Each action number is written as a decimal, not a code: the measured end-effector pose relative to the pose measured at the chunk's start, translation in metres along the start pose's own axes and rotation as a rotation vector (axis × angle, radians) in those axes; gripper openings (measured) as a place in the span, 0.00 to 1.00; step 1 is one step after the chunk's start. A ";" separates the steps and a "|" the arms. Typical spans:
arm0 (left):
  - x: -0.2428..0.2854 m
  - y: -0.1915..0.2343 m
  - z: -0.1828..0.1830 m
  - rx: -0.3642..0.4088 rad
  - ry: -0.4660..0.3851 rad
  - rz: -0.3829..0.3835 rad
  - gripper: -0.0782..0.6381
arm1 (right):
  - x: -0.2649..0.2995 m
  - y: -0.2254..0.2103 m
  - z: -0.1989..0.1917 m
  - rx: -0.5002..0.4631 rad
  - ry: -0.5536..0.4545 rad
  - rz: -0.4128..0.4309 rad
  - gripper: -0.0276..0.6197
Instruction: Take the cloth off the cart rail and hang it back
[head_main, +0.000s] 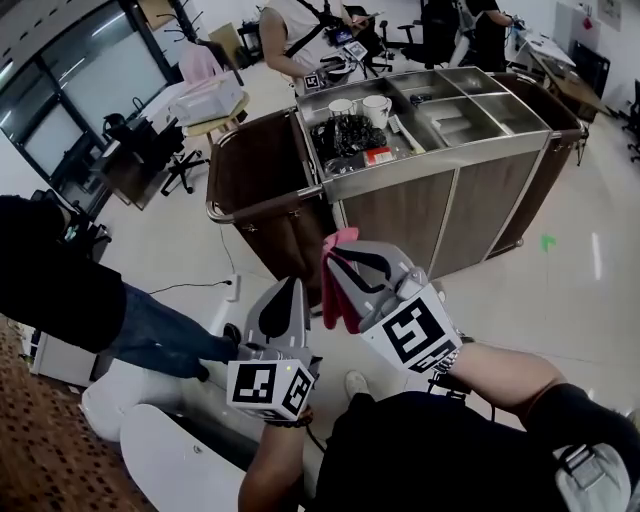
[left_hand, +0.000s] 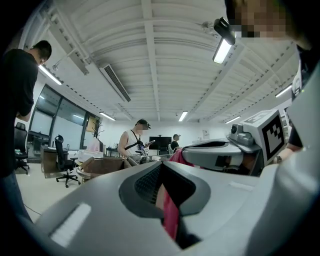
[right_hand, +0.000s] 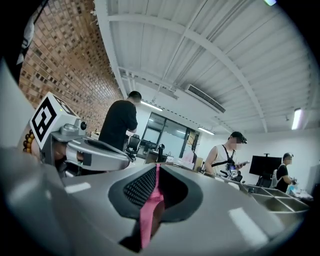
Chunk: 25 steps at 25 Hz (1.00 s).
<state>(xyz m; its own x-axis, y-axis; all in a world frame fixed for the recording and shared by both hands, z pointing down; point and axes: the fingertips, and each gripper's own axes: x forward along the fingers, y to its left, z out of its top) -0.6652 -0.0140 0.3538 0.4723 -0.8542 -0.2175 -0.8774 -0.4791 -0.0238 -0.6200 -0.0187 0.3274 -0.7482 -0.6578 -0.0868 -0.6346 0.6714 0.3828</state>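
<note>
1. Nearest me, the grey two-jaw left gripper (head_main: 293, 288) has its jaws closed on a fold of the thin pink cloth (head_main: 336, 282). Its own view shows the fabric pinched in the slot.
2. Just to its right, the matching grey right gripper (head_main: 350, 255) clamps the same cloth, with its jaws almost together on a narrow pink strip.
3. The cloth is off the chrome tube rail (head_main: 262, 205) at the cart's end. It sits bunched between the two grippers on my side of the rail, clear of it and not touching.
4. From both sets of jaws the rail lies ahead and slightly left, and its long axis runs across my view. I judge the left gripper to be the nearer one.
5. To rehang, I expect to carry the cloth forward over the rail, spreading the grippers along that axis so the cloth lies lengthwise on the tube.
6. Beyond the rail stands the brown-panelled cart with a steel compartment top (head_main: 440, 160).
</note>
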 end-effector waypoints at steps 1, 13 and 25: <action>-0.005 -0.008 0.001 0.001 0.001 0.001 0.11 | -0.009 0.003 0.002 -0.010 -0.002 0.005 0.07; -0.055 -0.063 0.022 0.033 0.002 -0.022 0.11 | -0.079 0.037 0.037 -0.026 -0.029 0.007 0.07; -0.109 -0.052 0.059 0.028 -0.022 -0.084 0.11 | -0.077 0.084 0.078 -0.022 -0.014 -0.035 0.07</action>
<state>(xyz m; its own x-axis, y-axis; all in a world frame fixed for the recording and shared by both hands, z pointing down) -0.6758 0.1159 0.3214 0.5426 -0.8065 -0.2350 -0.8370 -0.5426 -0.0702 -0.6309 0.1157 0.2942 -0.7286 -0.6756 -0.1130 -0.6559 0.6406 0.3993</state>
